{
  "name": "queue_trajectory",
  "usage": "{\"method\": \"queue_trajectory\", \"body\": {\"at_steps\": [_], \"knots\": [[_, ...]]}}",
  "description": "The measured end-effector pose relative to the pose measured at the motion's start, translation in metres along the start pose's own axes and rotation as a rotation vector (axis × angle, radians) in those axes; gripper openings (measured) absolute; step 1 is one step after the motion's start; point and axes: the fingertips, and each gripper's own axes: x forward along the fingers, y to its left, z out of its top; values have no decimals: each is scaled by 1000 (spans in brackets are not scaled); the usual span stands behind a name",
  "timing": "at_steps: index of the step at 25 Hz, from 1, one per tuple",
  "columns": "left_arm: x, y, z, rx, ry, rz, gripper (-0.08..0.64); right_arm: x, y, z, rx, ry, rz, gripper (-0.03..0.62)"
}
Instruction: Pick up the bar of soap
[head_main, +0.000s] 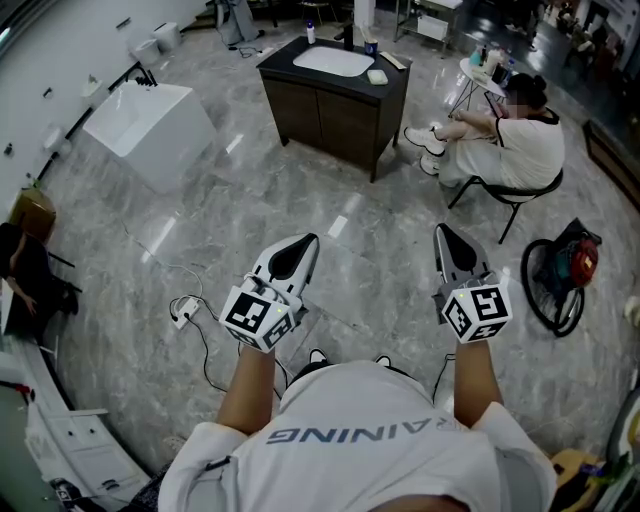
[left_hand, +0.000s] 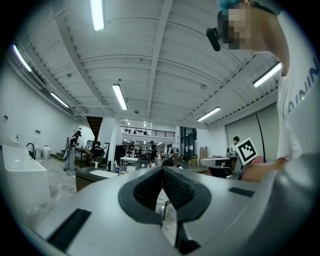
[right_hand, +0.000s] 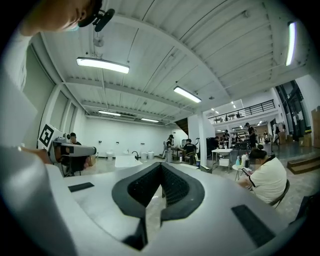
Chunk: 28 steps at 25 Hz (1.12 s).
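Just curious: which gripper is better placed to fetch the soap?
Probably the right gripper: the soap lies at the right end of the vanity. The left gripper is equally shut and far.

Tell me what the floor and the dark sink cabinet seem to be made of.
Floor: grey veined stone or stone-look tile, polished; it mirrors bright streaks of light. Cabinet: probably dark brown wood or veneer, matt front, black top. Its basin looks like glossy white ceramic.
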Motion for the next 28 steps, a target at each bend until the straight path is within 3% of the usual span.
{"method": "queue_trajectory", "body": {"at_steps": [17, 28], "knots": [[-7, 7, -3, -12, 0, -3, 8, 6, 3, -10, 49, 22, -16, 11], [-49, 55, -10, -30, -10, -22, 8, 27, 63, -20, 25, 52, -38, 12]]}}
